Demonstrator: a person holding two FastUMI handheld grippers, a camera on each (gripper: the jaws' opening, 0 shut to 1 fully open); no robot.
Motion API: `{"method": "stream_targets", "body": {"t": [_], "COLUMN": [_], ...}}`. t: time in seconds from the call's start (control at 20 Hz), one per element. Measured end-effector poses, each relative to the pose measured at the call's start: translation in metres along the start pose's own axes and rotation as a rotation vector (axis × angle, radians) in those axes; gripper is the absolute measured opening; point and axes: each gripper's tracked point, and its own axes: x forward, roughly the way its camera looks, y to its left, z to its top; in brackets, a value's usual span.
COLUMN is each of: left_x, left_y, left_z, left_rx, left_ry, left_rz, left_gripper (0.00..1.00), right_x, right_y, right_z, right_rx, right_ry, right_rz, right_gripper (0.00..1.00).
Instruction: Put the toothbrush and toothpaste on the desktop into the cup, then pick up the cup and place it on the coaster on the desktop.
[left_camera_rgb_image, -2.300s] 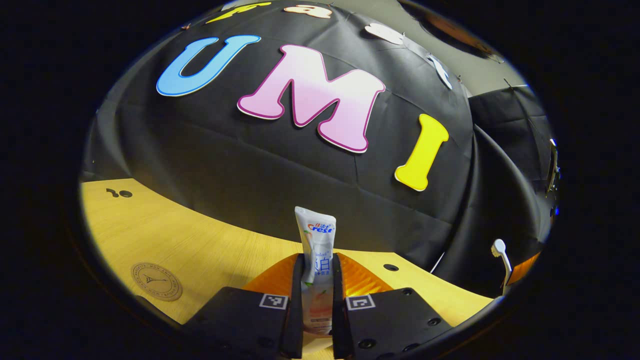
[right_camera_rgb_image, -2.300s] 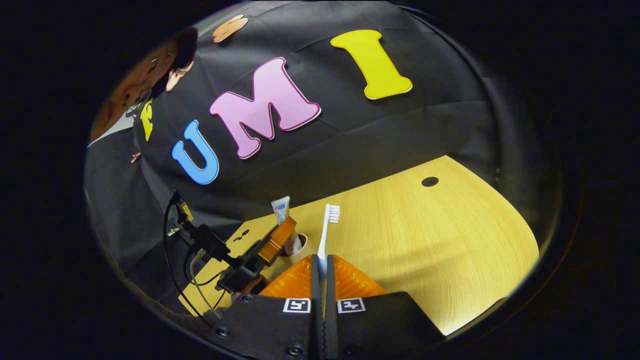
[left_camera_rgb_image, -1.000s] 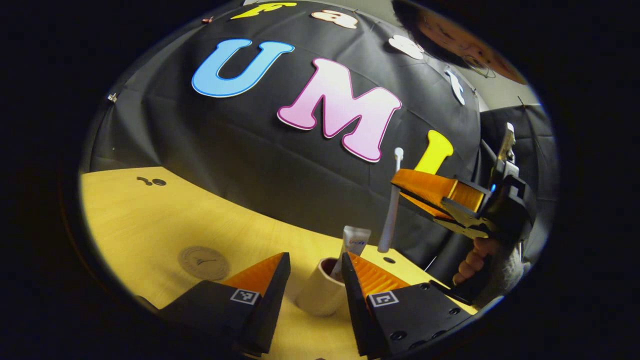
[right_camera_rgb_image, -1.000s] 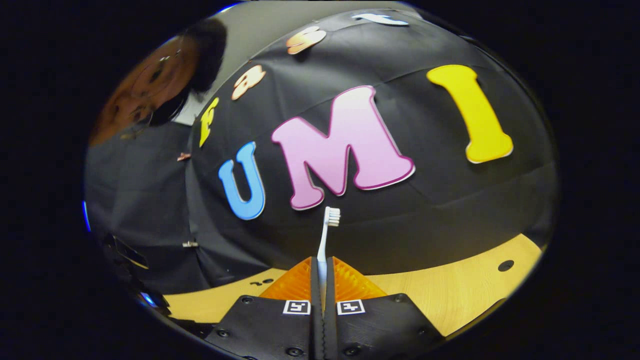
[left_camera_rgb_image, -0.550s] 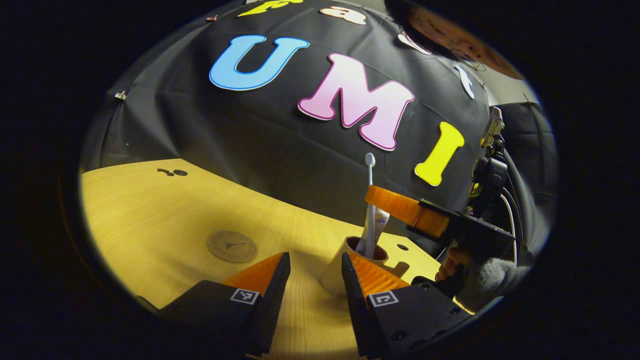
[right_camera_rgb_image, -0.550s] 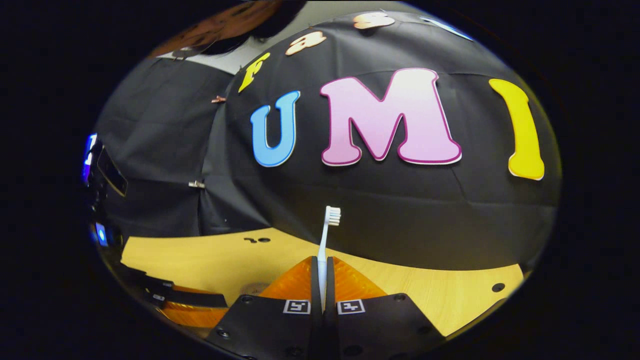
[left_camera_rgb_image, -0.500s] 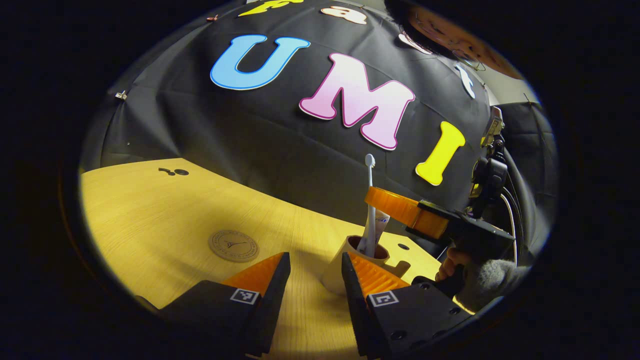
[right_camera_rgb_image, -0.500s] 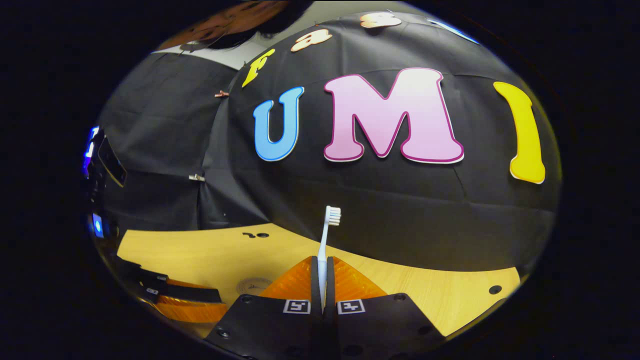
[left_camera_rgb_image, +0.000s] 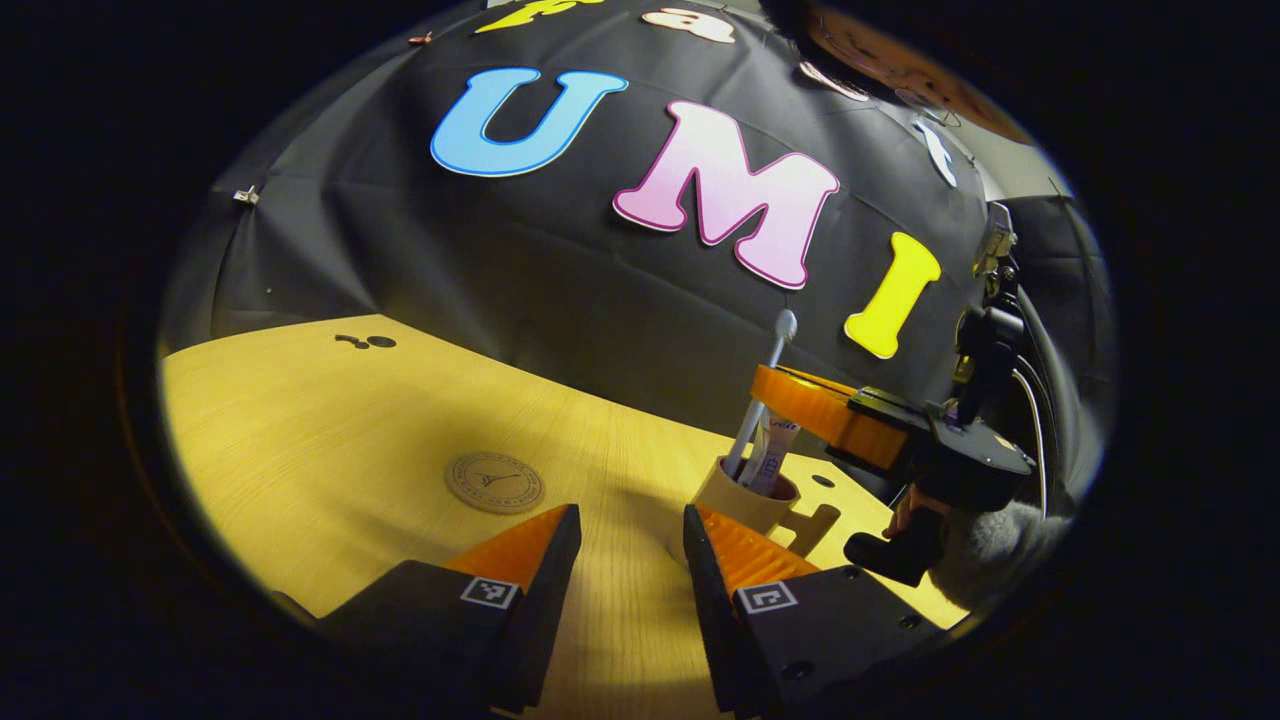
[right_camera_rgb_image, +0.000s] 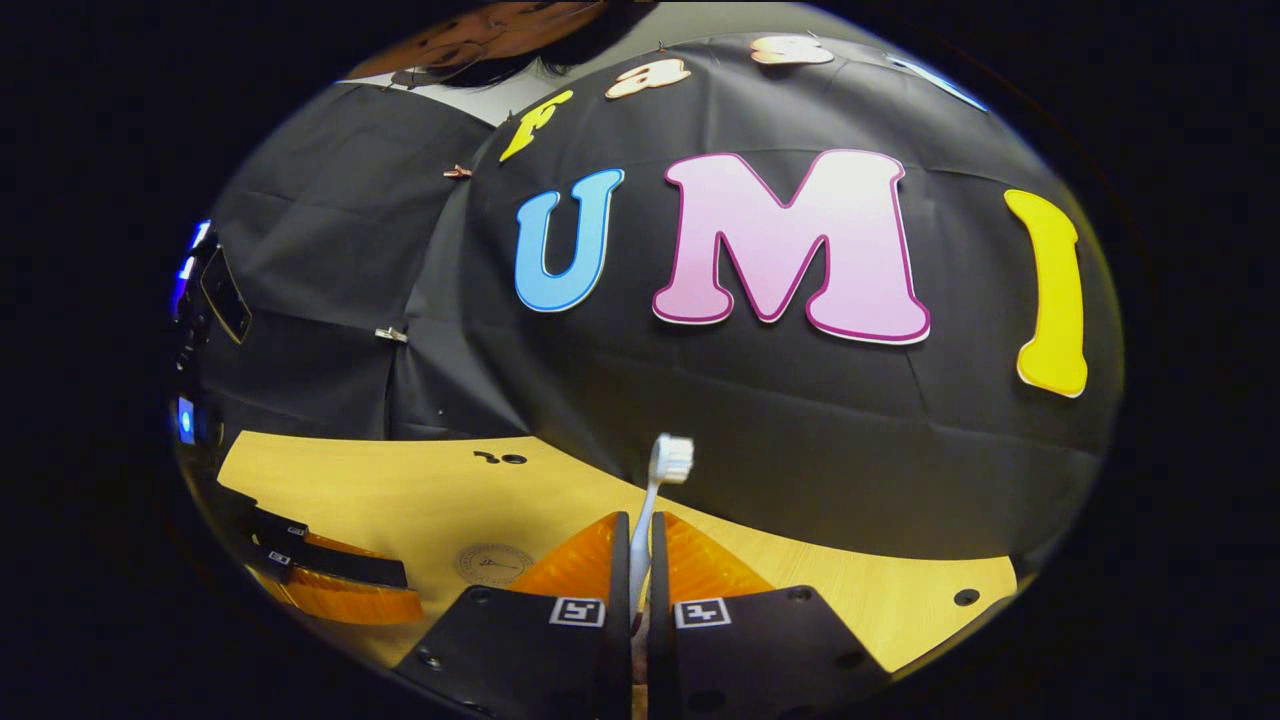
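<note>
left gripper view: toothbrush (left_camera_rgb_image: 760, 400) in cup (left_camera_rgb_image: 742, 500), head up, leaning right; right claw (left_camera_rgb_image: 775, 385) slightly parted.

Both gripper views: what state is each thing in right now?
Cup: upright on the desk, off the coaster.
Toothpaste: standing in the cup.
Toothbrush: leaning in the cup.
Coaster: bare.
Left gripper: open.
Right gripper: slightly parted around the toothbrush.

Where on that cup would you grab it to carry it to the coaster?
Probably by the cup's bare side wall below the rim, coming in level from the open left hand-held gripper's side. It stands upright, with the toothbrush and toothpaste sticking out the top, blocking a grasp from above.
</note>
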Motion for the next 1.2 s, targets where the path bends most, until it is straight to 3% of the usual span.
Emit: {"method": "stream_targets", "body": {"t": [0.5, 0.65, 0.85, 0.9, 1.0, 1.2], "left_x": [-0.012, -0.017, -0.028, -0.031, -0.038, -0.054], "left_y": [0.006, 0.009, 0.015, 0.017, 0.022, 0.034], "left_z": [0.001, 0.001, 0.003, 0.002, 0.001, -0.001], "left_rx": [0.014, 0.020, 0.043, 0.050, 0.060, 0.077], "left_ry": [0.010, 0.015, 0.029, 0.035, 0.044, 0.047], "left_rz": [0.020, 0.019, 0.015, 0.016, 0.021, 0.050], "left_gripper": [0.65, 0.65, 0.65, 0.65, 0.65, 0.65], "right_x": [-0.038, -0.066, -0.110, -0.118, -0.129, -0.125], "right_y": [-0.024, -0.024, -0.020, -0.020, -0.023, -0.029], "right_z": [0.018, 0.007, -0.031, -0.042, -0.066, -0.092], "right_rx": [0.007, 0.017, 0.031, 0.028, 0.023, 0.055], "right_ry": [0.059, 0.190, 0.468, 0.541, 0.656, 0.768], "right_rz": [-0.021, 0.027, 0.108, 0.129, 0.152, 0.158], "right_gripper": [0.22, 0.22, 0.31, 0.39, 0.37, 0.39]}}
